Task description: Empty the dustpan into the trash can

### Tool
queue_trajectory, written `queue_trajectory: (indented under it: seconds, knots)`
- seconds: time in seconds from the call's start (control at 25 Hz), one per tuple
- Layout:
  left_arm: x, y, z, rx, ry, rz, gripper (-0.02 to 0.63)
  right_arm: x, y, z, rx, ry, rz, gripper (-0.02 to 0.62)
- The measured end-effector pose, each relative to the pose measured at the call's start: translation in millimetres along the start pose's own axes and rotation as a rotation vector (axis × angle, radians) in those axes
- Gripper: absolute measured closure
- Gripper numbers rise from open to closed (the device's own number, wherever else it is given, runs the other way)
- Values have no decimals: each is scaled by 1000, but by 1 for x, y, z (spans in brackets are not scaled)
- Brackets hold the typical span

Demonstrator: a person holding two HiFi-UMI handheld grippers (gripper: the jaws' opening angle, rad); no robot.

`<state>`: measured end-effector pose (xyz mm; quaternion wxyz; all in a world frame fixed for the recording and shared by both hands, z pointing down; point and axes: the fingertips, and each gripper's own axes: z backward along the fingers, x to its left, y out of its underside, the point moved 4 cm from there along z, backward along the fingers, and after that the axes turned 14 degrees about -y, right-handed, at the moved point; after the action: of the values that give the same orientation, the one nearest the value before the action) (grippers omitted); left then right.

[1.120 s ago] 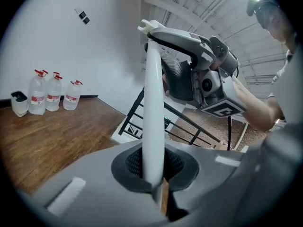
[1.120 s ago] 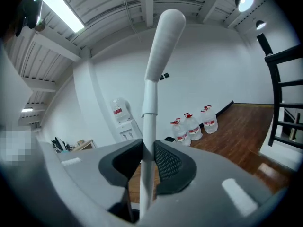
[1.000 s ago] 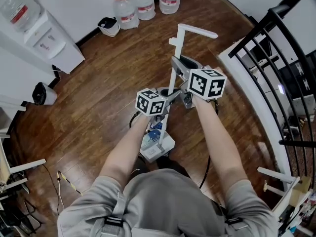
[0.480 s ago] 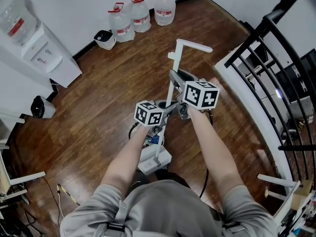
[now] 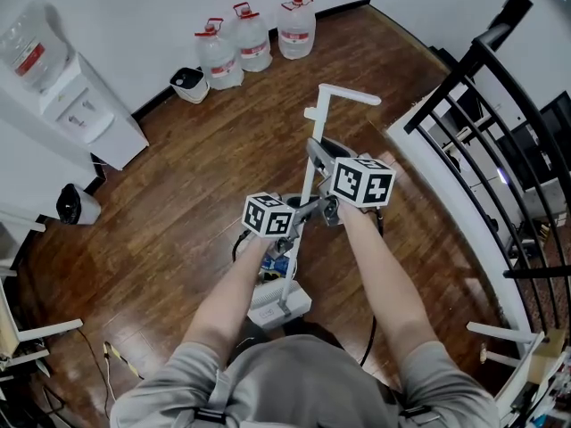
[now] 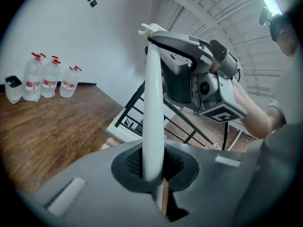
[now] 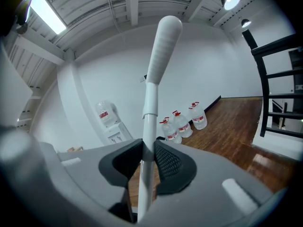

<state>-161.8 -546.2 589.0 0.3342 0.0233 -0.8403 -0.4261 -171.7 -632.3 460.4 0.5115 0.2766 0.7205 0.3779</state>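
Nearest the lens, at low centre of the head view, the dustpan point(image 5: 281, 303) hangs just ahead of the wearer's torso. Whether it clears the floor cannot be told. Something blue shows at its upper edge, not identifiable. The pan sits lower in frame than it did a second ago. Its white pole point(image 5: 312, 132) runs up-frame through both tools. The left gripper point(image 6: 154, 167) is the lower one, with its pads pressed tight on the pole. The right gripper point(image 7: 147, 160) is higher up, its pads likewise pinching the pole below the ribbed grip point(image 7: 163, 51). Neither hold has altered over the last second. Change noted: the floor scene has slid down-frame. The small white bin point(image 5: 187, 83), taken to be the trash can, and the three water bottles point(image 5: 252, 36) at upper centre-left both sit lower than before, and the shift was smaller in the latter half second. Reading: the pan has been carried a little nearer the bin and the walk has nearly paused. The bin is still well apart from the pan, across bare boards, and nothing has been tipped. Judgement: carry stage. What remains is to close the gap, bring the pan over the bin's mouth and tilt it by the pole. From here the mouth looks no wider than the pan, so spillage is a risk.
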Motion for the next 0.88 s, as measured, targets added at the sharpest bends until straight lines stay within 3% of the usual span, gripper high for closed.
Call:
queue_trajectory:
  seconds: [0.36,0.88]
  knots:
    - [-8,-10,9,-15,37,30,606,13,-11,-2,2,-11,27,515]
    - [1,-13,22,-26,21,-19,606,29,-11,-10,-7,-40,43,515]
